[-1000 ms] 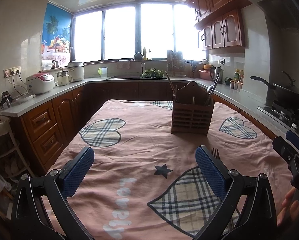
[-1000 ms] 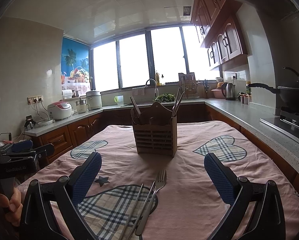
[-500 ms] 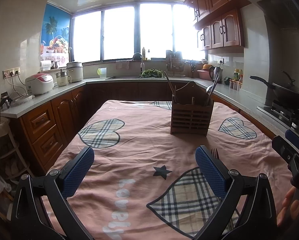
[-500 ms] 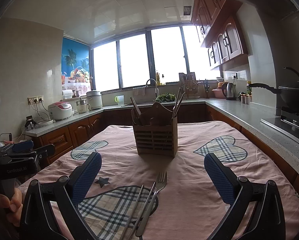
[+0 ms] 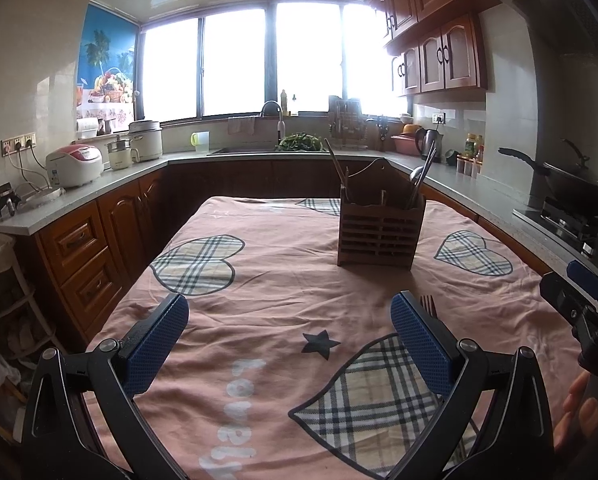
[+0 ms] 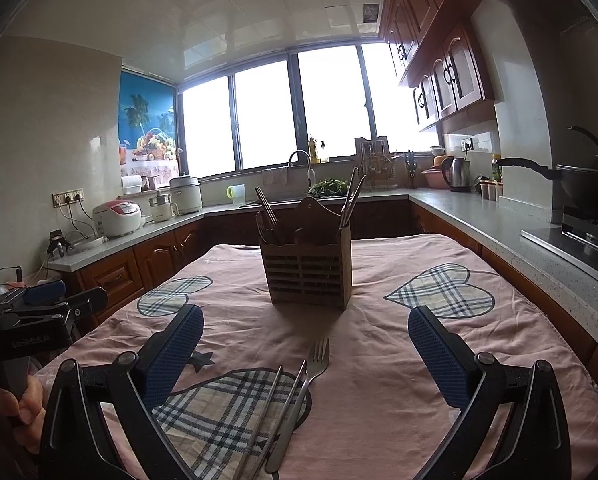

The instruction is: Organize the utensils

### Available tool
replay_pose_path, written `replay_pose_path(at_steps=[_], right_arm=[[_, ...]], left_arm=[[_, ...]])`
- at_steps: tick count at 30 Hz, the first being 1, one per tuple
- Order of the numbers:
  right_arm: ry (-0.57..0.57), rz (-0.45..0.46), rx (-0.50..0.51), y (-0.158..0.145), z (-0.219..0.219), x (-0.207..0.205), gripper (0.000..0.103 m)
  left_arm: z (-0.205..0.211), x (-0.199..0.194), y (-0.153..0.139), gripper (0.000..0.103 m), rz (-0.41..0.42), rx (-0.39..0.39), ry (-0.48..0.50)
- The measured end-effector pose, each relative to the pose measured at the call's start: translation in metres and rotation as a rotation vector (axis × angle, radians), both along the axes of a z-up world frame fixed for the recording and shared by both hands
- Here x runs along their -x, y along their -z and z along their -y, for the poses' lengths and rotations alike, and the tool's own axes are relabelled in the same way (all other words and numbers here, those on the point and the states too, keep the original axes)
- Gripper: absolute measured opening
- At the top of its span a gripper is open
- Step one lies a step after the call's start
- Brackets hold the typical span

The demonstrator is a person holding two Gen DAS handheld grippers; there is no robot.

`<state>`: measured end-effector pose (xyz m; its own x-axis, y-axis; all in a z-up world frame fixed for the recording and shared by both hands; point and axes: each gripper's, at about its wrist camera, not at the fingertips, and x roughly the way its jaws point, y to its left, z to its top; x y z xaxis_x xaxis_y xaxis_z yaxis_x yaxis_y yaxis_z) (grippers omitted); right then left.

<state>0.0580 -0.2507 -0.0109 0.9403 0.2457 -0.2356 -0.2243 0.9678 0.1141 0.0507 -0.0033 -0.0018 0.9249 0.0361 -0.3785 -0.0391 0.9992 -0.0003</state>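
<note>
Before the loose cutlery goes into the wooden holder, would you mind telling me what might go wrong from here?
1. The fork and metal chopsticks lie close together and flat on the wrinkled tablecloth; the open right gripper may catch several at once or pinch cloth.
2. The wooden holder stands free and already holds utensils; a sideways nudge while inserting might tip or slide it.

White letters reading roughly "Lovely" run upside down across the pink heart-patterned tablecloth (image 5: 259,320); other lettering is illegible.
</note>
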Motion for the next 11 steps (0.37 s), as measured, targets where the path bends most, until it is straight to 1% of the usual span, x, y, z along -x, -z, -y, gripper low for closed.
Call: replay_pose_path(at_steps=[11], right_arm=[[-0.002,-0.024,0.004,0.0,-0.001,-0.013,0.103]], left_arm=[[0.005,-0.012,-0.002,0.103,-0.005,0.01,0.031]])
